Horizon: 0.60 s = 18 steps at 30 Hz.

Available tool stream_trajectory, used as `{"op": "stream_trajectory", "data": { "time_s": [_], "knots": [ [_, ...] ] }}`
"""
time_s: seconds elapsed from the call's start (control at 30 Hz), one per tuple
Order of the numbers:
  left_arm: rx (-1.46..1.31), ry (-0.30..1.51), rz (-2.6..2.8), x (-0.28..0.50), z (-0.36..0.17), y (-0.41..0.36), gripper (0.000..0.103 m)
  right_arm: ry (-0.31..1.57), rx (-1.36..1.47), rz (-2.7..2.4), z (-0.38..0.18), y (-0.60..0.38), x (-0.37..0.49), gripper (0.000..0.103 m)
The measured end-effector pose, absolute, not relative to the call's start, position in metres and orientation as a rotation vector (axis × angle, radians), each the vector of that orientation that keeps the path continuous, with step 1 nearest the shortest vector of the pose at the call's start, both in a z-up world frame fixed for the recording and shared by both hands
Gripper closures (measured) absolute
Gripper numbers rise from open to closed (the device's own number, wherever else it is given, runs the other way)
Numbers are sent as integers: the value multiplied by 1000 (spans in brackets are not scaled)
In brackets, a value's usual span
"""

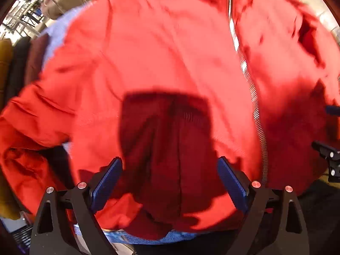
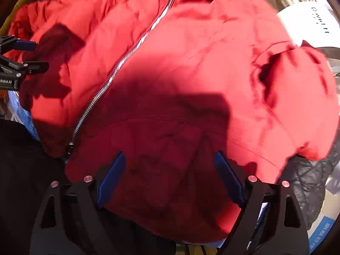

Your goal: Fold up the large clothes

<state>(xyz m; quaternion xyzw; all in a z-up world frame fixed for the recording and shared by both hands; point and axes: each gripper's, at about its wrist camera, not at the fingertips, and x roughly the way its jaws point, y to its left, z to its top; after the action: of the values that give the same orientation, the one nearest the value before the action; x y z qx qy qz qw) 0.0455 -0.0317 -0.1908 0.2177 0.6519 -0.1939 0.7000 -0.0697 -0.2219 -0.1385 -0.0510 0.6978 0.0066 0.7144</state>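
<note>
Padding is what we judge will rule the handling of the red jacket (image 1: 161, 48): it looks puffy and soft, light for its bulk, with a smooth shell that could slide between blue pads, so we would pinch a good thickness at the hem or along a seam, not the slick open panel. It lies spread front-up beneath both tools, over a pale blue cloth (image 1: 57, 31) and other dark garments, filling nearly all of each view; what carries the pile we cannot tell. A silver zipper (image 2: 119, 68) runs closed up the middle, the fabric is bright red and creased, and a sleeve (image 2: 297, 97) bunches at the right side. Our left gripper (image 1: 169, 180) hovers over the lower hem with its jaws spread wide and nothing between them; our right gripper (image 2: 169, 176) does likewise on the other side of the zipper, jaws wide apart and empty
</note>
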Motion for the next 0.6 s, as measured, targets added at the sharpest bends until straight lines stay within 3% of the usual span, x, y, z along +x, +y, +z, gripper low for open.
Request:
{"op": "stream_trajectory", "data": {
  "time_s": [0.07, 0.2, 0.6],
  "knots": [
    [523, 1477, -401, 51, -220, -31, 5, 1585, -160, -24, -162, -225, -62, 18],
    [499, 1472, -402, 67, -239, -33, 5, 1650, -180, -47, -193, -235, -40, 5],
    [505, 1501, -350, 90, -254, -49, 4, 1708, -118, -104, -209, -256, 5, 4]
  ]
}}
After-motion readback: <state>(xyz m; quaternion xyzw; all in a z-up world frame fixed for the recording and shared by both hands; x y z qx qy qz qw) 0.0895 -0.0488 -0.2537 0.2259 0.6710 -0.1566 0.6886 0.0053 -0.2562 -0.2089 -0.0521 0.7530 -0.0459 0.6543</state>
